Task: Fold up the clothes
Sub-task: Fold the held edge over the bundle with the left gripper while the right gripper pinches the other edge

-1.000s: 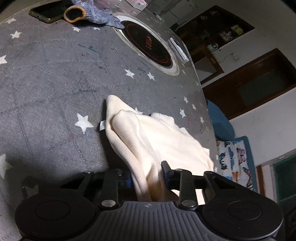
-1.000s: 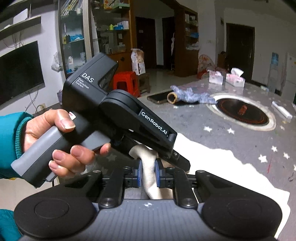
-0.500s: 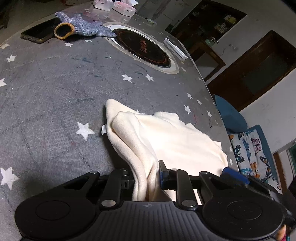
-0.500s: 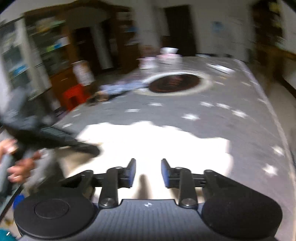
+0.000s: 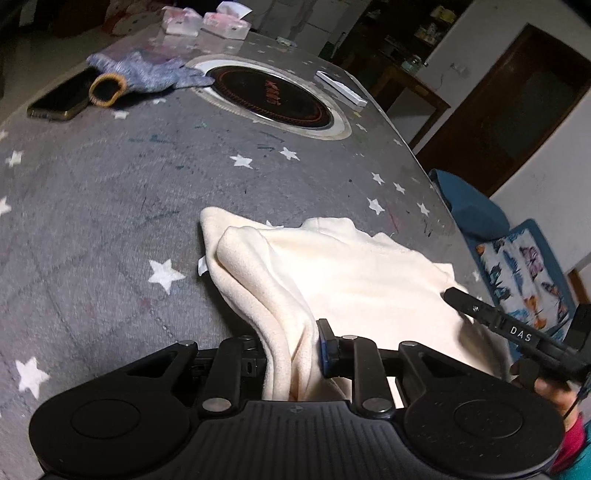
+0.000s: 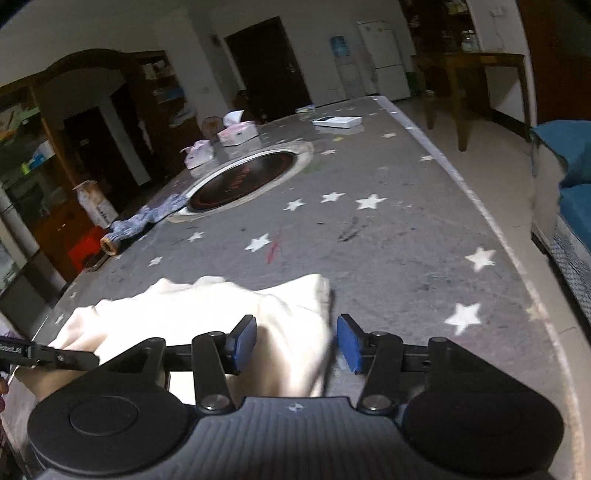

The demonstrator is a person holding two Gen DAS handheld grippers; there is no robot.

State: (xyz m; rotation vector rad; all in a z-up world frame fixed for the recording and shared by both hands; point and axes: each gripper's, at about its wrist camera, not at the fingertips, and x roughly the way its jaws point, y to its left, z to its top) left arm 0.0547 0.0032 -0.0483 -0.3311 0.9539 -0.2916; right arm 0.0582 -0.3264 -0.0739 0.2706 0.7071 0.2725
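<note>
A cream garment lies bunched on the grey star-print table, near its front edge. My left gripper is shut on a raised fold at the garment's left side, lifting it slightly. In the right wrist view the garment spreads to the left. Its right corner lies loosely between the blue pads of my right gripper. Those jaws are opening, and a gap shows at the right pad. A finger of the right gripper reaches over the garment's right side in the left wrist view.
Farther back on the table are a blue knit glove, a phone, a round inset cooktop, a white box and tissue packs. The table's right edge runs close by, with a blue seat beyond it.
My right gripper let go of the fold it pinched beside the left gripper, swung right and down to the garment's right corner, and its jaws spread. The left gripper kept its grip.
</note>
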